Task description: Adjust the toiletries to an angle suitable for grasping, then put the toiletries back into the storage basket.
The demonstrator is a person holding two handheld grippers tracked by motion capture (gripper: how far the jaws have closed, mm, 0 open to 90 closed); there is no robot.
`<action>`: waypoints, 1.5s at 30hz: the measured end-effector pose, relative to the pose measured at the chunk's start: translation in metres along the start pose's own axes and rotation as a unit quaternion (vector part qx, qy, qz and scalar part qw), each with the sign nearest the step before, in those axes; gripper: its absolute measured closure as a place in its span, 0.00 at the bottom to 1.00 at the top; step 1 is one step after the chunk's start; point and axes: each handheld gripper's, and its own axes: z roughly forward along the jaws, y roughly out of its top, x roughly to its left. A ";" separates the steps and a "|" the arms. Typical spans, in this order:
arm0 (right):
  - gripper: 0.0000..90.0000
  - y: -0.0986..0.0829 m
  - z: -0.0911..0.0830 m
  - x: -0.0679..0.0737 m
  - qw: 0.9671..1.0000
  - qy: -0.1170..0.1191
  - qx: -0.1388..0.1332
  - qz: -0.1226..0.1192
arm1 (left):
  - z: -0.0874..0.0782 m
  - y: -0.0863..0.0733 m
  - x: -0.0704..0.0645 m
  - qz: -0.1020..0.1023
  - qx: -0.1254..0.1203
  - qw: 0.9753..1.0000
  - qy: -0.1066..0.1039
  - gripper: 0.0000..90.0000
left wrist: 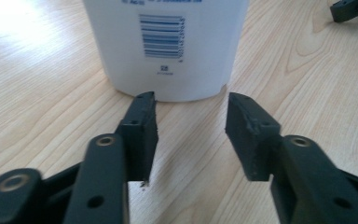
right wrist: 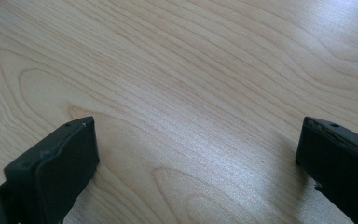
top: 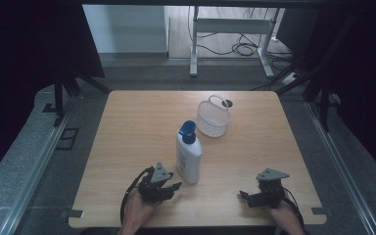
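Your left gripper and right gripper are black, each topped by a grey three-cornered plate, with a black cable looping back past your bare wrist. Jaws are blocky, matte, with small screw holes and brass-coloured pivot rings.

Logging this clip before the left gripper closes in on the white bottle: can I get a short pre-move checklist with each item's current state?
1. Left gripper open: ok, its jaws stand apart with nothing between them.
2. Left gripper lined up with the white bottle: ok, the bottle's base sits just beyond the gap.
3. Gap wide enough for the bottle: not ok, the bottle's base looks wider than the gap.
4. Bottle upright with its blue cap on: ok.
5. Right gripper out of the way: ok, open over bare table.
6. White basket clear of the bottle: ok, apart.
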 end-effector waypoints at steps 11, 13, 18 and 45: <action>0.00 0.000 0.000 0.000 1.000 0.000 0.000 0.000 | -0.006 -0.013 0.000 -0.021 0.008 1.000 0.004 0.39; 0.00 0.000 0.000 0.000 1.000 0.000 0.000 0.000 | -0.006 -0.015 -0.002 -0.020 0.012 1.000 0.007 0.37; 0.00 0.000 0.000 0.000 1.000 0.000 0.000 0.000 | -0.007 -0.020 -0.007 -0.017 0.016 1.000 0.015 0.34; 0.00 0.000 0.000 0.000 1.000 0.002 -0.002 0.000 | 0.013 -0.036 0.004 -0.027 0.037 0.999 0.026 0.18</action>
